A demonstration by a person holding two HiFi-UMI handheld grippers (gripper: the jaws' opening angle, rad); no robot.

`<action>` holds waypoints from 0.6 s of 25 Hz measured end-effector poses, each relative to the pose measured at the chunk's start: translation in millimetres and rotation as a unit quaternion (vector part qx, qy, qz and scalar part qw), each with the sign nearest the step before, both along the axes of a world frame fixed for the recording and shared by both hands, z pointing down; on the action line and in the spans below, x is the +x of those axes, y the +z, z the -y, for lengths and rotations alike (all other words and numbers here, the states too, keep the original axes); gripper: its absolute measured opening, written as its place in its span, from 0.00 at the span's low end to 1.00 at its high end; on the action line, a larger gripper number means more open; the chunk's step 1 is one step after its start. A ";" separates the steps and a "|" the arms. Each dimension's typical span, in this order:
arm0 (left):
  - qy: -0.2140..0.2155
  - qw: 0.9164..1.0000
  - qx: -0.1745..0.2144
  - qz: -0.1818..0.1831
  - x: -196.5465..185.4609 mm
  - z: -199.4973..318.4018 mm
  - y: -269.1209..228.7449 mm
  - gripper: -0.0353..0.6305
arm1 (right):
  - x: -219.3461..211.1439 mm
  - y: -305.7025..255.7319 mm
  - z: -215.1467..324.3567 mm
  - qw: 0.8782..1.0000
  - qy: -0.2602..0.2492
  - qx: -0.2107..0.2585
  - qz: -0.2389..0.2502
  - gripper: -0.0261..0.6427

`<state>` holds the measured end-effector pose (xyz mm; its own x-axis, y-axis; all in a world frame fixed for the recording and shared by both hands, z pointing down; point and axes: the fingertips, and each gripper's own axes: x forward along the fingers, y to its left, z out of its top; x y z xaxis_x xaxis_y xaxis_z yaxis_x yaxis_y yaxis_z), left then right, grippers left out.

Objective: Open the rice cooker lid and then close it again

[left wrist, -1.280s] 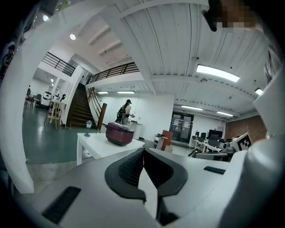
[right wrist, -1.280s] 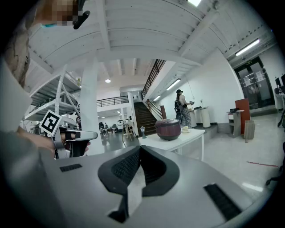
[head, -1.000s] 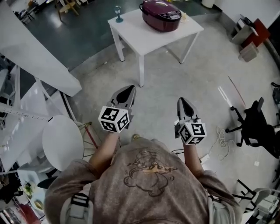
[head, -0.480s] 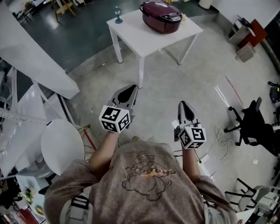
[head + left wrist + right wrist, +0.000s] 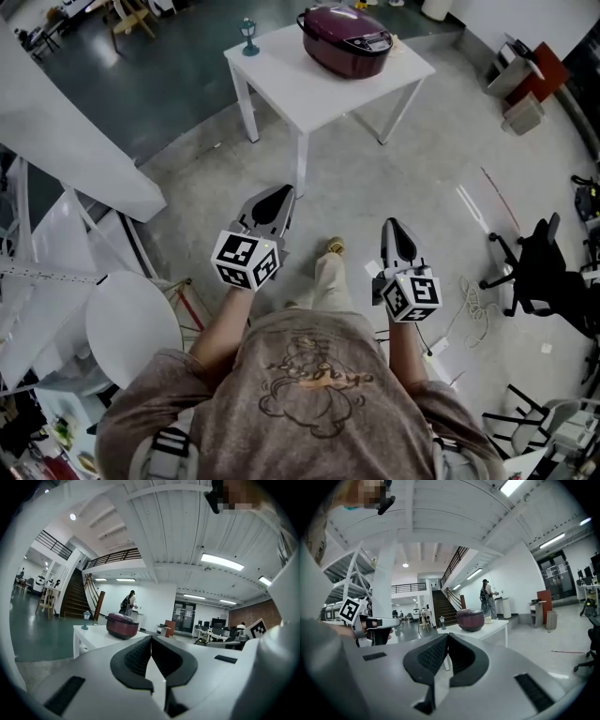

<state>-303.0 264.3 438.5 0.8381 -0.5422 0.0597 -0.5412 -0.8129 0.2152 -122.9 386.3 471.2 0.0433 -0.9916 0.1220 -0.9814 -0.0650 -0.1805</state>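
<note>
**Approach stage: cooker well out of reach, both grippers closed and empty**

The left gripper (image 5: 279, 194) is held level in front of the person, its jaws pressed together with nothing between them; its own view shows the pads meeting edge to edge. Between the two grippers a foot (image 5: 333, 247) shows on the concrete floor, which suggests a walk-up rather than any handling.

Ahead, and well apart from both tools, the maroon rice cooker (image 5: 345, 39) sits on the white table (image 5: 309, 94), towards its far right part. Its lid appears to be down, though from here the latch is too small to make out.

The right gripper (image 5: 393, 225) is also closed on nothing, and points roughly at the table.

The opening step has not begun. The next move calls for closing the gap to the table, then bringing one gripper to the lid's front release, probably pressing it with closed tips, while the other can steady the body.
</note>
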 end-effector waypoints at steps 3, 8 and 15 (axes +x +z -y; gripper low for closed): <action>-0.002 1.000 -0.002 0.002 4.6 17.3 4.5 0.09 | 3.5 5.2 20.4 1.000 -0.003 0.000 0.005 0.04; -0.008 1.000 -0.003 0.006 21.3 45.5 6.2 0.09 | 19.1 9.5 51.5 1.000 -0.012 0.002 0.014 0.04; -0.004 1.000 -0.005 0.010 60.4 91.4 1.3 0.09 | 56.1 6.4 107.7 0.999 -0.023 0.004 0.024 0.04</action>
<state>-242.7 172.9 439.8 0.8320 -0.5486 0.0822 -0.5525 -0.8063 0.2113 -66.8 278.5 477.7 -0.0084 -0.9933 0.1150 -0.9734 -0.0182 -0.2285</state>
